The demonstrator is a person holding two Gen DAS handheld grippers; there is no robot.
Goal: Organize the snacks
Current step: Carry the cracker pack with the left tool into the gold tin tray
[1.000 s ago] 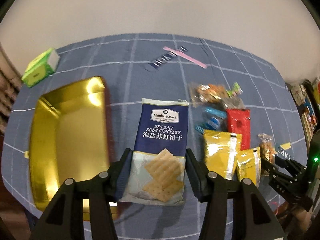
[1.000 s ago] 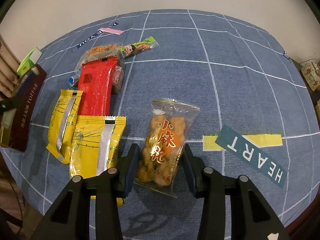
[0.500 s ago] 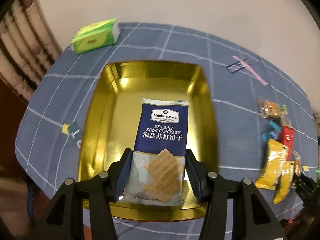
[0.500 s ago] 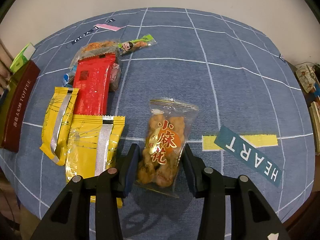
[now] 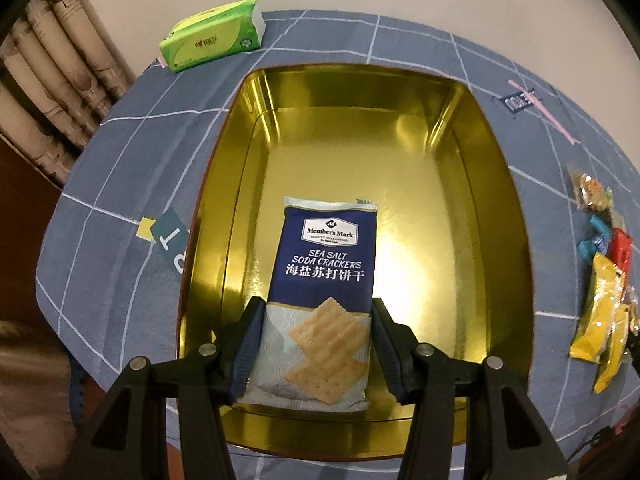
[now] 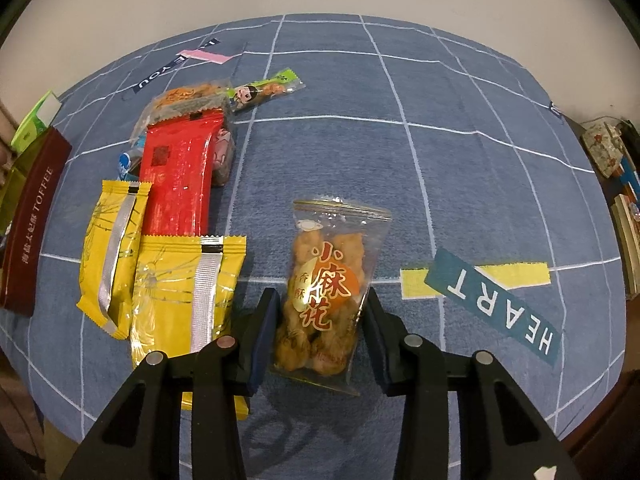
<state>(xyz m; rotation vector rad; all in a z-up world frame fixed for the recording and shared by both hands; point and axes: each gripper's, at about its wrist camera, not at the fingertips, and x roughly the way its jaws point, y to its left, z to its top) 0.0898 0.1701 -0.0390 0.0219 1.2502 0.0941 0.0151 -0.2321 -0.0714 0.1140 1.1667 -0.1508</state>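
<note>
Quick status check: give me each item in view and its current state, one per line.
Left claw: shut on cracker pack.
Cracker pack: held over the gold tray.
Gold tray: on the tablecloth, nothing lying in it.
Right claw: shut on twist snack bag.
Twist snack bag: sealed, held.
Yellow packets: sealed, lying overlapped.
Red packet: sealed, flat.
Tissue pack: on the tablecloth behind the tray.

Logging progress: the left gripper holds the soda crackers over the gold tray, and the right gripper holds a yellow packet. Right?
Not quite. The right gripper is shut on the clear bag of fried twists, per the right wrist view; the yellow packets lie beside it. The left gripper does hold the soda crackers over the gold tray.
</note>
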